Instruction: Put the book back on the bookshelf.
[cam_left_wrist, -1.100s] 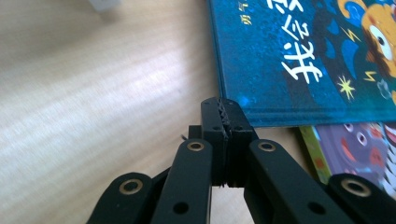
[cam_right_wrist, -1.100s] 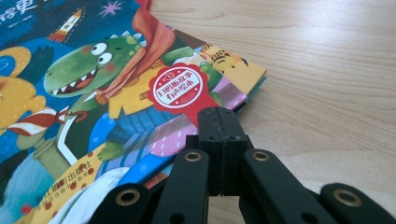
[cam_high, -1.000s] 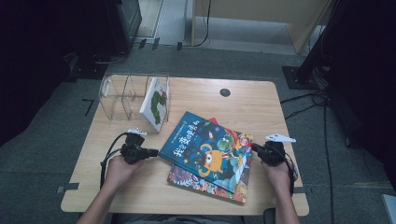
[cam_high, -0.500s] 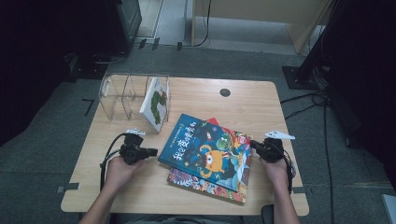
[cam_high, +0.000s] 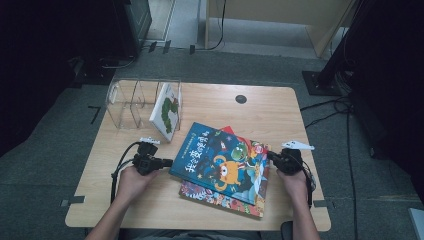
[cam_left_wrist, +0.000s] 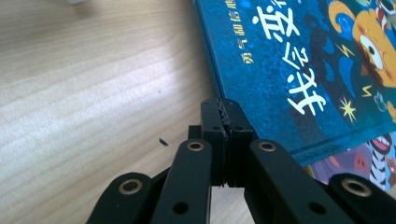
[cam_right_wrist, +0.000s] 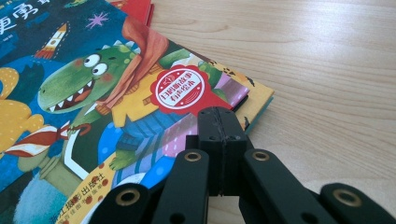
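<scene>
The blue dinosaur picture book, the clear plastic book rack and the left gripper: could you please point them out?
blue dinosaur picture book (cam_high: 220, 162), high view, cover middle.
clear plastic book rack (cam_high: 122, 107), high view, left compartment wall.
left gripper (cam_left_wrist: 226, 114), left gripper view, shut jaw tips.

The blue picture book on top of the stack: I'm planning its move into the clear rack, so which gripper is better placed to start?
Probably the left gripper: shut at the blue picture book's spine edge, nearer the clear plastic rack.
</scene>
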